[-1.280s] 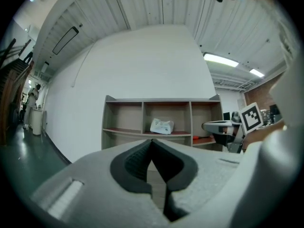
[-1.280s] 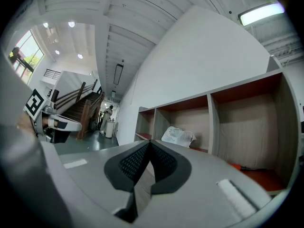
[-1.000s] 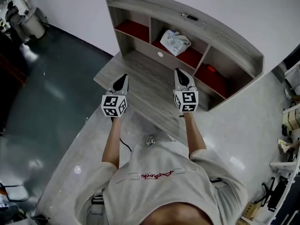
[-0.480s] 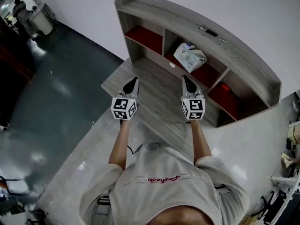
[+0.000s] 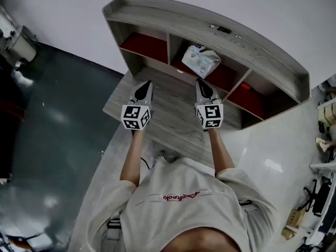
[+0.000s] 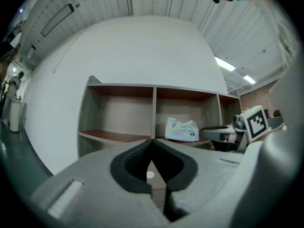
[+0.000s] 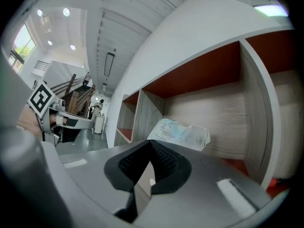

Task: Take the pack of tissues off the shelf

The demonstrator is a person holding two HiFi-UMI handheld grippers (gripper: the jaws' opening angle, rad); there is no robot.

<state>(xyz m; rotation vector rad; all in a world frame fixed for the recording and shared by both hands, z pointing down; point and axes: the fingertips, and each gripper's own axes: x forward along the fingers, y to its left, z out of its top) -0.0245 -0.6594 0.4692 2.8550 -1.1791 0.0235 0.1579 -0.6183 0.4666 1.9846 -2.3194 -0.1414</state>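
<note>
Change noted: over the last second both grippers have moved forward across the desk (image 5: 167,117), from near its front edge toward the shelf (image 5: 252,45) along its rear edge. The left gripper (image 5: 144,87) and right gripper (image 5: 202,84) now stand side by side over the middle of the desktop, both pointing level at the shelf openings. Claw state: each gripper view shows the jaw tips meeting, with nothing between them; both claws are closed and empty. Finding: the approach is under way but no grasp has begun. In my judgement the right gripper is the better placed, since its tip lies just short of the middle opening, and it must open its jaws before it can take anything. Contents of the shelf are as follows. The shelf has three compartments with red floors. The left compartment shows nothing inside. The middle compartment holds the pack of tissues (image 5: 201,61), a soft white and pale blue pack that is leaning rather than lying flat and rests near the front lip of that compartment, untouched by either claw. The right compartment holds a small red item (image 5: 245,86) that cannot be identified. A small dark object (image 5: 221,29) lies on the shelf's top board. Risk noted: the pack is soft and crumpled, so a shallow pinch may catch only loose wrapper.
</note>
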